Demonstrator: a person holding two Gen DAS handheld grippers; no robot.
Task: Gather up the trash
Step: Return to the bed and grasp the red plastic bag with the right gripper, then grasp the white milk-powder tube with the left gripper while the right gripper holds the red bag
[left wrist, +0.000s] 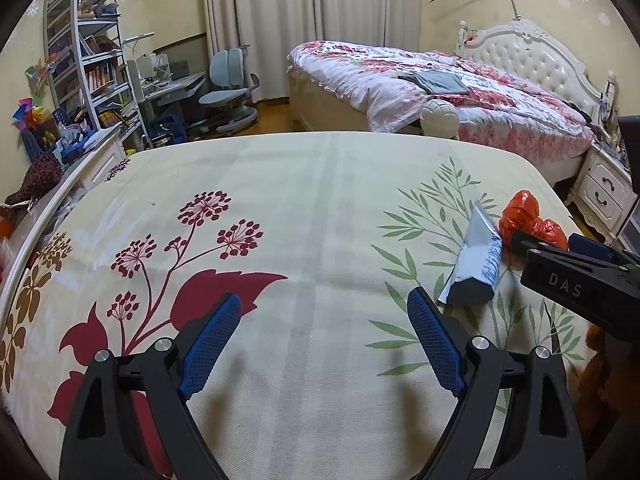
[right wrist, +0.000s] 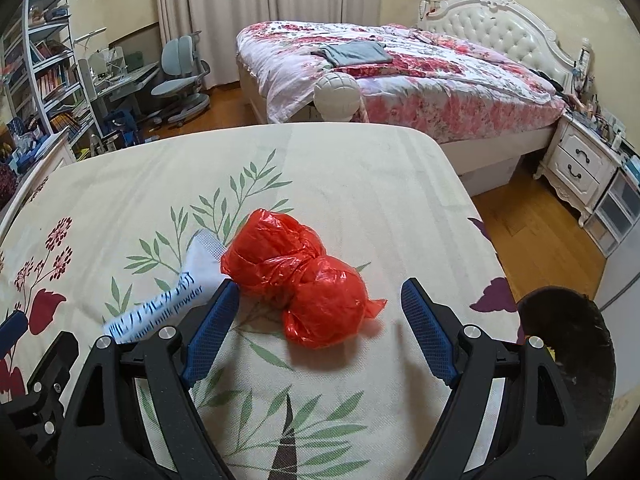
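A crumpled red plastic bag [right wrist: 300, 280] lies on the floral bed sheet [right wrist: 360, 184]. A white and blue milk powder packet [right wrist: 160, 304] lies just left of it. My right gripper [right wrist: 320, 300] is open, its fingers either side of the red bag, close above the sheet. In the left wrist view my left gripper [left wrist: 324, 316] is open and empty over bare sheet. The packet [left wrist: 478, 264] and the red bag [left wrist: 524, 220] lie to its right, with the right gripper's body [left wrist: 580, 280] beside them.
A dark round bin [right wrist: 568, 360] stands at the sheet's right edge. Beyond the sheet are a second bed with a floral quilt [right wrist: 400, 64], a white nightstand [right wrist: 580, 164], a desk chair [right wrist: 180, 76], and bookshelves [left wrist: 88, 60] at the left.
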